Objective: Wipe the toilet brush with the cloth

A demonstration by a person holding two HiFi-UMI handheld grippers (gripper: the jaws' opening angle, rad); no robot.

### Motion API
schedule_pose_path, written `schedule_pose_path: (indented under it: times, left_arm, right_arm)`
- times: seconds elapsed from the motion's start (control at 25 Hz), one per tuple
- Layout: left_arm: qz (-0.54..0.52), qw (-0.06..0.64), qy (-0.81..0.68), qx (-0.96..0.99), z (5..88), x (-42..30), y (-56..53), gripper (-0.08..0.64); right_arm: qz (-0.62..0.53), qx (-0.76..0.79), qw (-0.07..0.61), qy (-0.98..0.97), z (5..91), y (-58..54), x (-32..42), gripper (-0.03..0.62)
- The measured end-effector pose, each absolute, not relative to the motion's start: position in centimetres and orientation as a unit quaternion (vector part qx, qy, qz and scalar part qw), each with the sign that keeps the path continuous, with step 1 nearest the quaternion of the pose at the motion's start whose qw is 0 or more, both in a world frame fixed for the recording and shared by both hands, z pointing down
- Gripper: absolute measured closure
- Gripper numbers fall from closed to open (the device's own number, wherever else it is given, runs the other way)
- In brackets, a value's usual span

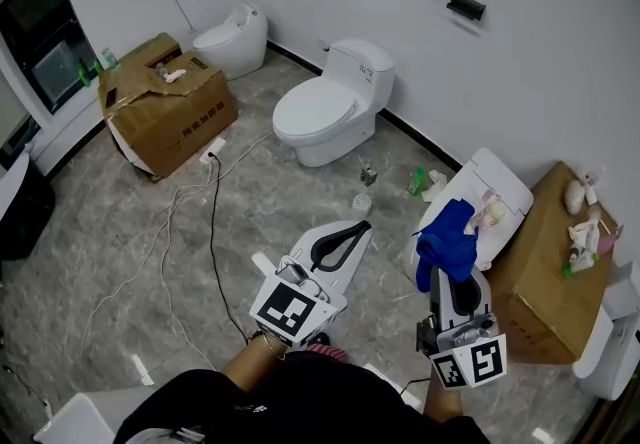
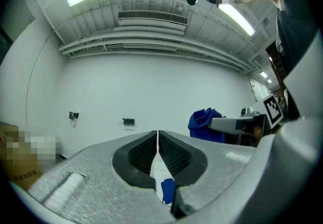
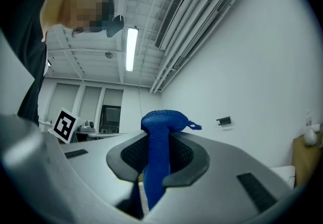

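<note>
This side of the toilet point(image 1: 325, 112), the left gripper point(image 1: 358, 230) is closed and empty. Right of the toilet, the right gripper point(image 1: 455, 280) seemingly clamps a blue cloth point(image 1: 447, 240). A box point(image 1: 165, 102) sits left of the toilet.

The cloth point(image 1: 447, 242) is deep blue. The toilet point(image 1: 325, 107) is white, the floor point(image 1: 80, 232) is grey with pale marble veins, and the cardboard box point(image 1: 165, 107) is brown with dark print.
</note>
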State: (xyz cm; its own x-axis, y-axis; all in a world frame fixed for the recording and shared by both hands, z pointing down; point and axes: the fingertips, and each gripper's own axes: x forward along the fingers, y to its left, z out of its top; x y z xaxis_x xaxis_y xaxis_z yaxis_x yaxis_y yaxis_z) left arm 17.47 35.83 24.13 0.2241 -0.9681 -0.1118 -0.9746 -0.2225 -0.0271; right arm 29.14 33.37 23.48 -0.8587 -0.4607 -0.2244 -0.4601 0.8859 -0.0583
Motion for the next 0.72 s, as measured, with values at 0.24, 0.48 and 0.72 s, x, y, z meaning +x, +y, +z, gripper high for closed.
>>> schedule_pose_path:
  times: [0.24, 0.48, 0.72]
  left_arm:
    - [0.033, 0.055, 0.622, -0.781, 23.9, 14.8, 35.8, 0.560]
    - [0.038, 0.057, 0.630, -0.773, 23.9, 12.2, 36.1, 0.560]
    - [0.033, 0.047, 0.633, -0.772, 24.8, 11.0, 35.2, 0.560]
  right_arm:
    - [0.001, -0.246, 0.120, 0.962, 23.4, 32.9, 26.7, 0.523]
    - [0.005, -0.242, 0.116, 0.963, 23.3, 32.9, 24.7, 0.523]
    - [-0.003, -0.238, 0.111, 0.965, 23.7, 31.6, 23.5, 0.523]
